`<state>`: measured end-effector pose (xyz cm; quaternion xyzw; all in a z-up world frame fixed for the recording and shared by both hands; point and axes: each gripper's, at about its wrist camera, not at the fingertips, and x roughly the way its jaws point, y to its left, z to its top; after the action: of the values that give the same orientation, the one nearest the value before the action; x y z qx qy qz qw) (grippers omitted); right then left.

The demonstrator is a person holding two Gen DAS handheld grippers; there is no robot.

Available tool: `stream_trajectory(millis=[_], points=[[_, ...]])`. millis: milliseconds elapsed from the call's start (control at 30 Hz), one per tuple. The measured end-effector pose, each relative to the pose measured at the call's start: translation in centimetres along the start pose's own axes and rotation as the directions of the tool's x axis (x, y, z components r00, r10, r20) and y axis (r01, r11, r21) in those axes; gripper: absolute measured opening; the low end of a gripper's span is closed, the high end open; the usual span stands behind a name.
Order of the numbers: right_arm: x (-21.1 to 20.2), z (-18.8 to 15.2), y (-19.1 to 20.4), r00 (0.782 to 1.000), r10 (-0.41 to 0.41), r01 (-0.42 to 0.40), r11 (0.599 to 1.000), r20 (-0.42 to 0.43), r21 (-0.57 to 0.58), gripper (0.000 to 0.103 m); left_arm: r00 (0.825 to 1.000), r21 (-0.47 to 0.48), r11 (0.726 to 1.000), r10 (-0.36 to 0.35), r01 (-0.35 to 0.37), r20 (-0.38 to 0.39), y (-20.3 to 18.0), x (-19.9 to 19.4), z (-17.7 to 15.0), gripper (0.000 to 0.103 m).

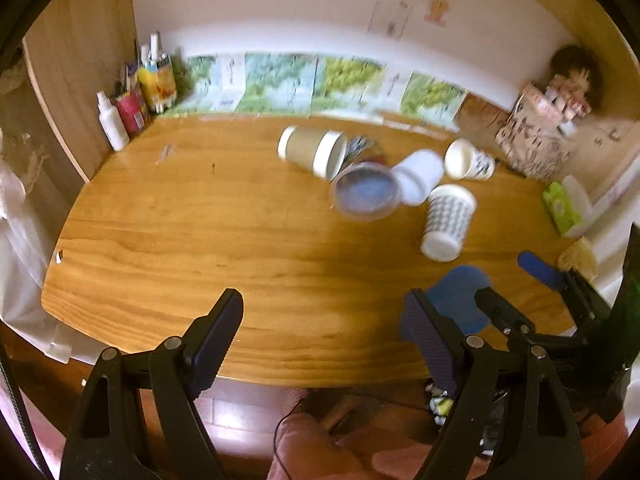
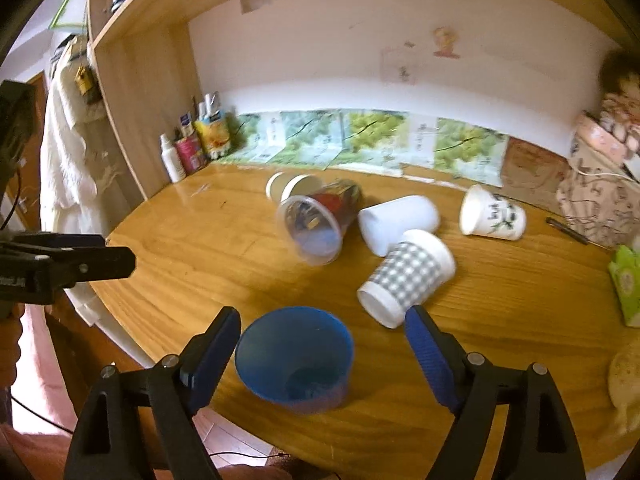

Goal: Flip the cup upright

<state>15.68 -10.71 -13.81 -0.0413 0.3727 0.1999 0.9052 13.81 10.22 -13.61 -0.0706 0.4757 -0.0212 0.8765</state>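
Observation:
A blue plastic cup stands upright on the wooden table, between the open fingers of my right gripper, which does not touch it. It also shows in the left wrist view, behind my left gripper's right finger. Several cups lie on their sides further back: a grey checked cup, a white cup, a clear plastic cup, a brown-sleeved cup and a printed white cup. My left gripper is open and empty over the table's near edge.
Bottles and a red can stand at the back left by the shelf wall. Printed sheets lean along the back wall. A patterned bag and a green tissue pack sit at the right.

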Motion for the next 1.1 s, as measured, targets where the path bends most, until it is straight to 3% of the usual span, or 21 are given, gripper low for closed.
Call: stream_trajectory(millis=[167,233,500,533,600,733,833,1000,1033,1100], points=[[-4.2,0.5,-0.2,0.997,-0.075,0.075,0.997,-0.001,0.007,0.089,0.996,0.010,0.999,0.036,-0.037,0.085,-2.4,-3.2,-0.4,0.085],[-6.2,0.5,-0.2,0.998,-0.070,0.070,0.997,0.004,0.017,0.093,0.994,0.033,0.999,0.037,-0.040,0.107,-3.5,-4.4,-0.7,0.085],[-13.3,-1.1,-1.3,0.979,-0.184,0.197,0.967,-0.089,0.162,0.093,0.994,-0.031,0.998,-0.049,0.052,0.095,-5.7,-8.2,-3.5,0.085],[-14.2,-1.4,-1.3,0.979,-0.185,0.197,0.964,-0.083,0.179,0.093,0.994,-0.038,0.998,-0.042,0.046,0.103,-6.0,-8.7,-3.9,0.086],[-16.0,-2.1,-1.4,0.981,-0.181,0.192,0.954,-0.064,0.232,0.093,0.990,-0.022,0.999,-0.026,0.029,0.135,-6.9,-9.7,-4.8,0.100],[-19.1,-3.7,-0.9,0.977,-0.210,0.207,0.926,-0.025,0.316,0.093,0.980,0.012,0.999,-0.035,0.033,0.195,-8.1,-11.7,-6.1,0.100],[-20.1,-4.3,0.2,0.971,-0.239,0.228,0.930,0.003,0.287,0.093,0.970,0.004,1.000,-0.029,0.029,0.241,-8.4,-13.1,-6.7,0.101],[-21.8,-4.8,1.0,0.970,-0.225,0.197,0.946,0.087,0.259,0.094,0.959,0.026,1.000,0.001,-0.009,0.283,-9.1,-14.2,-7.8,0.102],[-21.9,-4.8,1.1,0.970,-0.224,0.195,0.949,0.091,0.249,0.101,0.958,0.018,1.000,0.006,-0.011,0.285,-9.0,-14.3,-8.0,0.102],[-22.2,-4.9,1.4,0.969,-0.225,0.198,0.953,0.101,0.228,0.103,0.954,-0.001,0.999,0.031,-0.032,0.298,-9.0,-14.7,-8.3,0.101]])
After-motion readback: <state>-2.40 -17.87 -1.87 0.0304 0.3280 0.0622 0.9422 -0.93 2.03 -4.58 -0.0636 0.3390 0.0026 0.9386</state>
